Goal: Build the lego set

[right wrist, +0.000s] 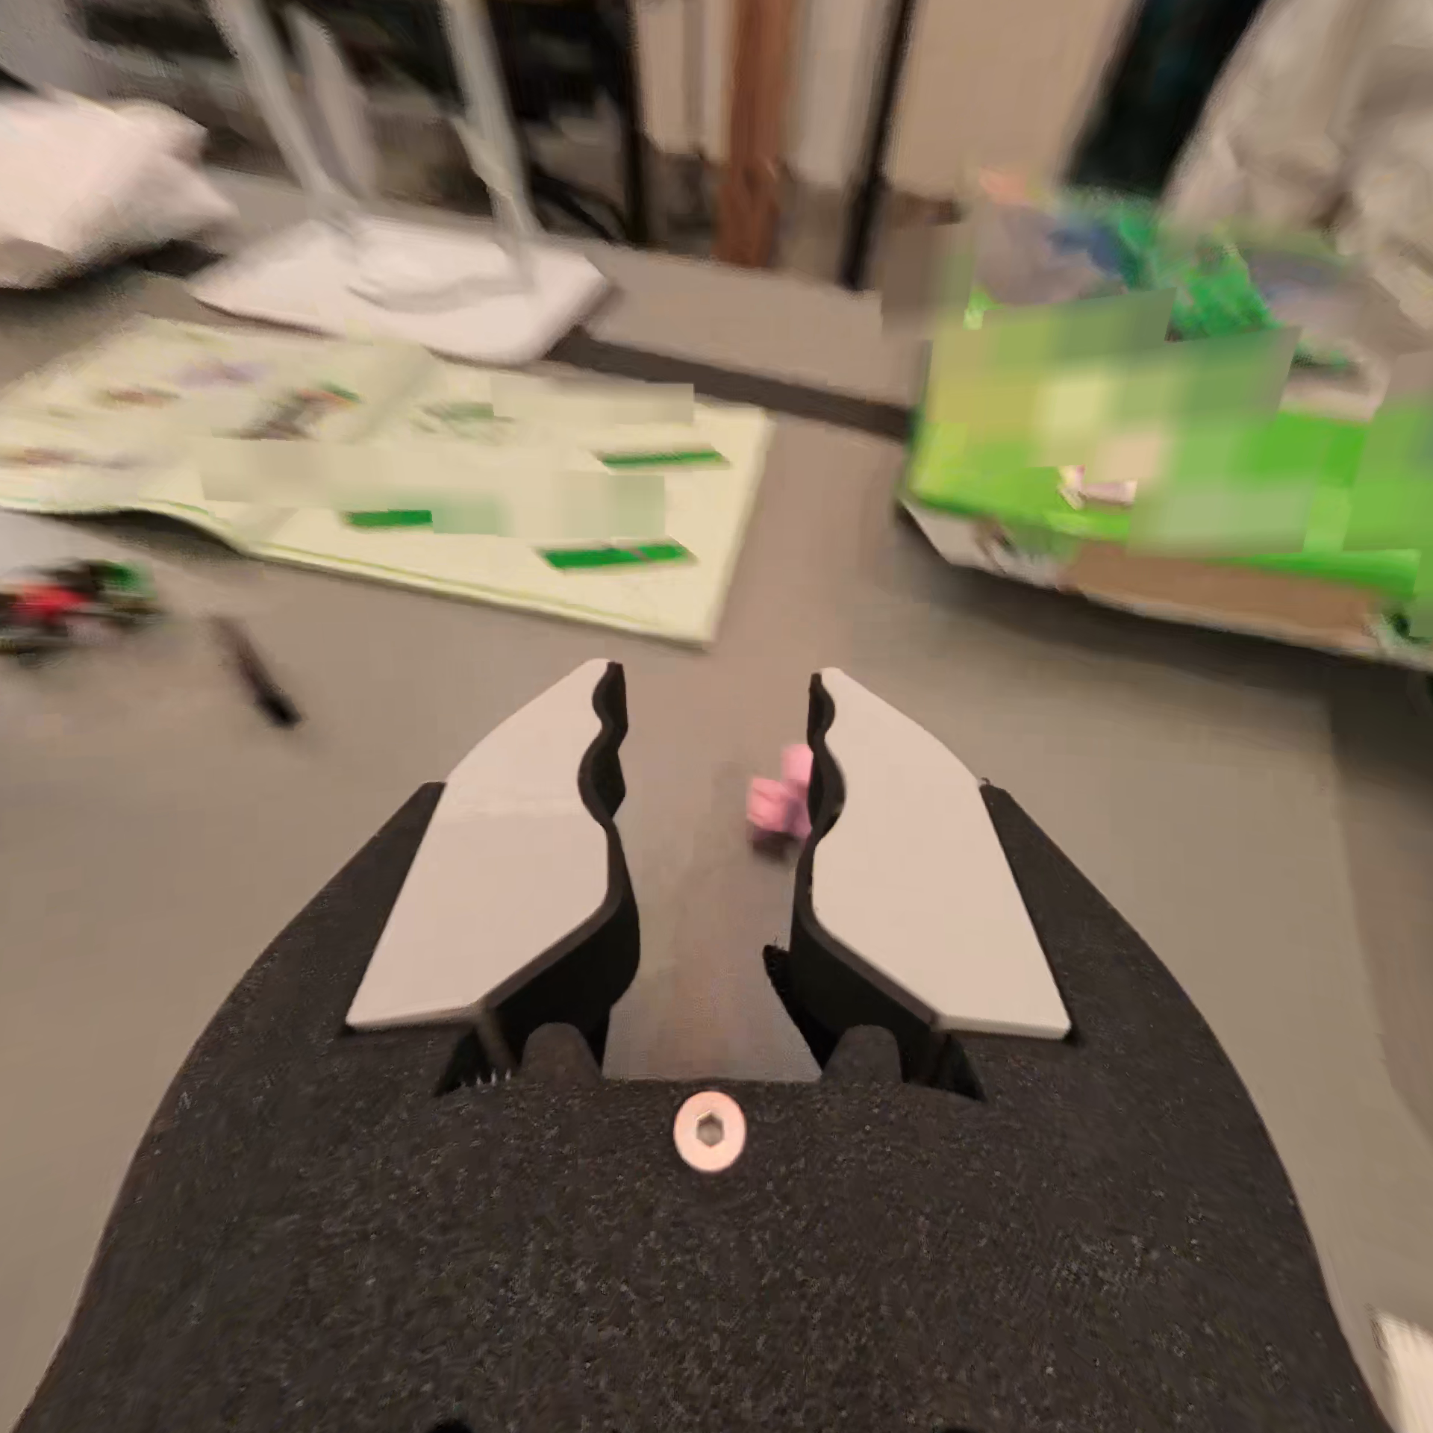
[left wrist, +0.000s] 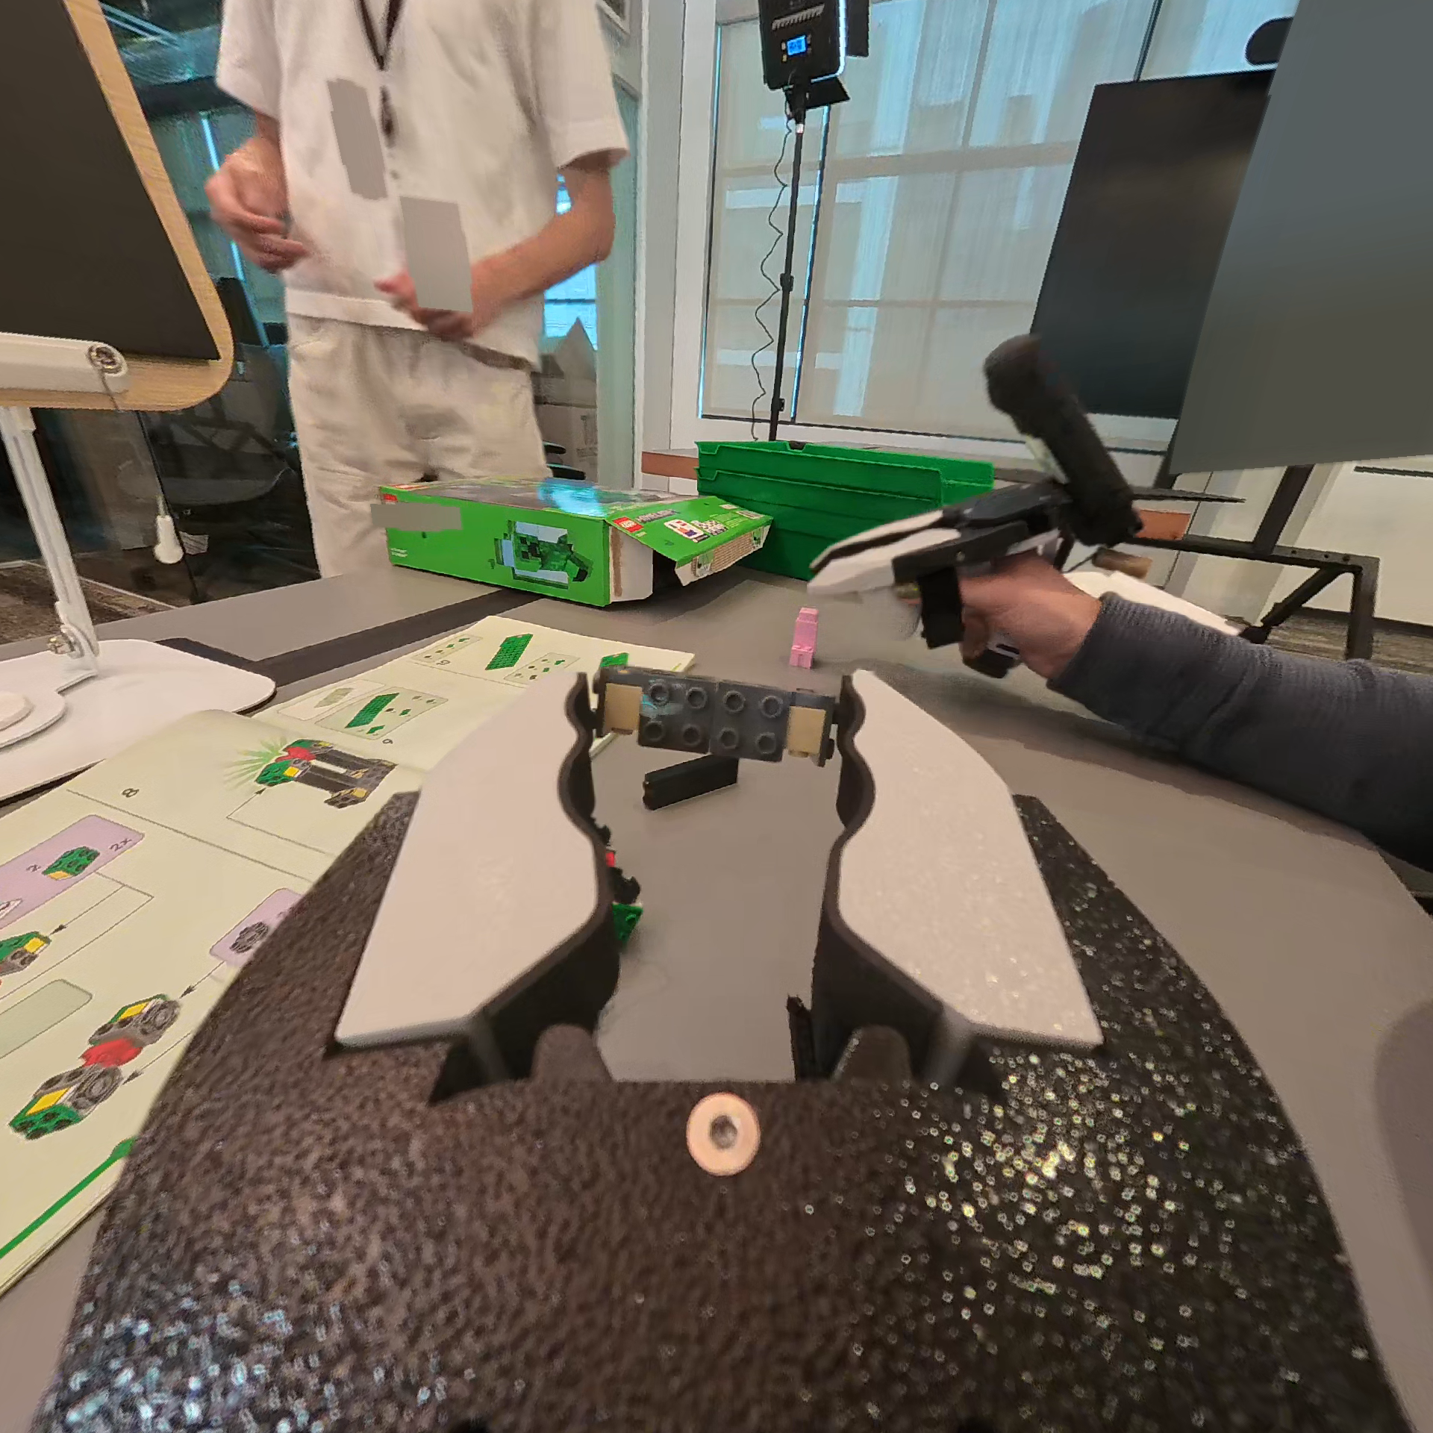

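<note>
Left tool [left wrist: 713, 717] pinches dark brick block [left wrist: 713, 721] by ends; could twist, drop. Right tool [right wrist: 713, 698] open, empty, pink piece [right wrist: 775, 799] between tips; fast swing may knock it.

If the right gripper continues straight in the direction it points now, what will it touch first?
Probably the small pink piece on the grey table. It sits just ahead of the open right gripper, close to the inner side of one finger. The view is blurred, so depth is uncertain; beyond it lies bare table.
</note>
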`<state>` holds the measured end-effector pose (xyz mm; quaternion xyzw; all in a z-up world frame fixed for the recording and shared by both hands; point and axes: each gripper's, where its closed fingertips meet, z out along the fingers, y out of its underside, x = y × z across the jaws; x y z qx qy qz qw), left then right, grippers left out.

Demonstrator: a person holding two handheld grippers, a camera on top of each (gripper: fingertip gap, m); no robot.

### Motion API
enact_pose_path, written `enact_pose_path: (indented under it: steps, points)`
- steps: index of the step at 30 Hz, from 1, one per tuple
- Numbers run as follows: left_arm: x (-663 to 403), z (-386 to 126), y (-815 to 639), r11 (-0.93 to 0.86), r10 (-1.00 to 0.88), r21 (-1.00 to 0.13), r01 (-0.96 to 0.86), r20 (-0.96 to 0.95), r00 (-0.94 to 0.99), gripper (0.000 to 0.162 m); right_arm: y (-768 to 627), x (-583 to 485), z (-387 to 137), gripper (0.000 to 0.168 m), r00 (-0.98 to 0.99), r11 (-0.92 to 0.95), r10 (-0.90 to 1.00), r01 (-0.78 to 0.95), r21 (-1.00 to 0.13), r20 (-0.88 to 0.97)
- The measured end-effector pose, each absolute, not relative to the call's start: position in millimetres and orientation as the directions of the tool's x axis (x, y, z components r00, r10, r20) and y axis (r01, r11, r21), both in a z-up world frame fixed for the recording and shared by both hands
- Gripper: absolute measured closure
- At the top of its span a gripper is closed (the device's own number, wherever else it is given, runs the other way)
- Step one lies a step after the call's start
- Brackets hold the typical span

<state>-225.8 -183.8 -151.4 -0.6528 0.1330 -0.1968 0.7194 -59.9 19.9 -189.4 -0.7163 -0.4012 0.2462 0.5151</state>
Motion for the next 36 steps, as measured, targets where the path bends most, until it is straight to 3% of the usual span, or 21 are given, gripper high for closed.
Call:
enact_pose_path:
  steps: [2,5,9,16,22,30,36]
  points:
    - [-217.8,-150.8,-184.7,0.073,-0.499,-0.991,0.110,0.059,0.865,0.102,-27.1,-90.8,-164.1,0.134,0.328,-0.045,0.944,0.218,-0.975,0.030]
    - [-203.2,-150.0,-188.3,0.079,-0.570,-0.992,0.103,0.039,0.821,0.101,-107.8,-136.8,-148.3,0.137,-0.051,-0.154,0.986,0.126,-0.980,-0.162]
    - [-191.8,-149.2,-194.4,0.093,-0.626,-0.992,0.088,0.010,0.780,0.102,-176.9,-176.1,-157.4,0.125,-0.315,-0.336,0.853,0.277,-0.900,-0.416]
    - [-181.7,-140.7,-205.8,0.172,-0.674,-0.982,0.081,-0.057,0.736,0.101,-209.7,-183.2,-152.3,0.134,-0.433,-0.650,0.454,0.436,-0.622,-0.779]
    - [-174.8,-138.6,-211.4,0.210,-0.693,-0.976,0.062,-0.104,0.713,0.102,-223.1,-180.9,-155.8,0.136,-0.440,-0.698,0.213,0.556,-0.451,-0.872]
    - [-170.7,-143.3,-209.8,0.200,-0.695,-0.979,0.028,-0.122,0.708,0.102,-227.2,-178.1,-146.9,0.150,-0.488,-0.723,0.077,0.573,-0.386,-0.869]
    - [-170.3,-145.6,-207.7,0.196,-0.685,-0.981,0.007,-0.132,0.717,0.101,-224.8,-178.3,-150.4,0.156,-0.478,-0.727,0.104,0.563,-0.394,-0.872]
